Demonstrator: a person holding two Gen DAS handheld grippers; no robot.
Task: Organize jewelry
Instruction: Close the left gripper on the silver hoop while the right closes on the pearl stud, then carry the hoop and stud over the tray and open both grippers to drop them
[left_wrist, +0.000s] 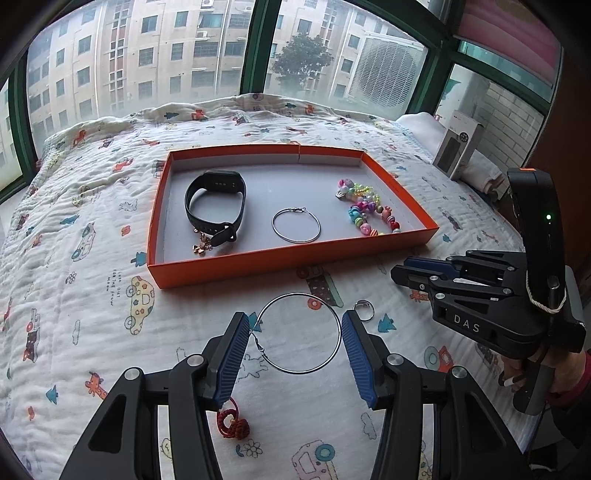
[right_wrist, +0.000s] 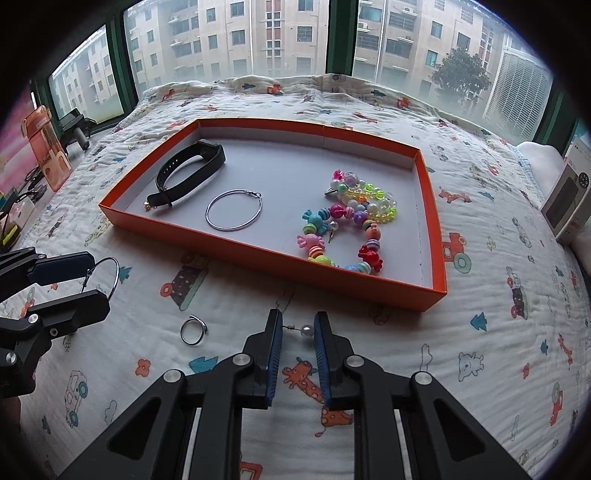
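A bed with a white quilt (left_wrist: 92, 206) that has little cars and animals on it holds an orange tray (left_wrist: 221, 266). Inside the tray lie a black watch band (left_wrist: 216, 201), a small gold charm (left_wrist: 202, 246) beside its strap, a thin silver hoop (left_wrist: 296, 225), and a pile of bright candy-colored beads (left_wrist: 365, 206). In front of the tray, on the quilt, lies a second, bigger silver hoop (left_wrist: 297, 334). The left gripper (left_wrist: 295, 332) has its blue fingers (left_wrist: 232, 354) spread wide, one on each side of this hoop, very near its wire but not squeezing it. A small silver ring (left_wrist: 364, 309) lies just beside the right finger, and a red knotted cord (left_wrist: 232, 421) peeks out under the left finger. The right gripper (right_wrist: 298, 330) is a little to the right, low over the quilt. Its fingers (right_wrist: 275, 354) are partly open, and a pearl earring on a thin pin (right_wrist: 304, 329) sits between them, with the pearl close to the right finger; it is hard to tell if they touch it. A grey box (left_wrist: 456, 147) stands far back on the right.
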